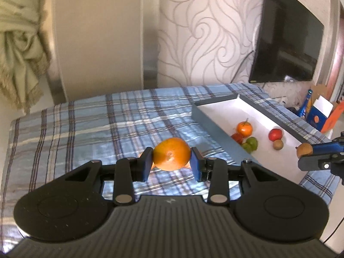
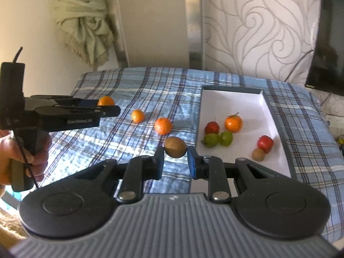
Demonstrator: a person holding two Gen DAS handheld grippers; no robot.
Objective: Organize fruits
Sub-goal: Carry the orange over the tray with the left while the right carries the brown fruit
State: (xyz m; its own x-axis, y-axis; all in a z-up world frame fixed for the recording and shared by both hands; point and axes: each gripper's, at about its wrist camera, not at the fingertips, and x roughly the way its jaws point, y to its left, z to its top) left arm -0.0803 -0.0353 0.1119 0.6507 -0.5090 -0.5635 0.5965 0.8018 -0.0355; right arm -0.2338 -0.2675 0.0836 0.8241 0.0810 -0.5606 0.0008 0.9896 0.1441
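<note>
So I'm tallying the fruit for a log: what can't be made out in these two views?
- Left wrist view: the tray's near wall hides part of the red fruit and green fruit.
- Left wrist view: the held orange hides the loose fruit on the cloth.
- Right wrist view: the television is cut off by the edge.

A dark television (image 1: 288, 43) hangs on swirl-patterned wallpaper (image 1: 206, 32), a knotted curtain (image 1: 19, 43) at left
</note>
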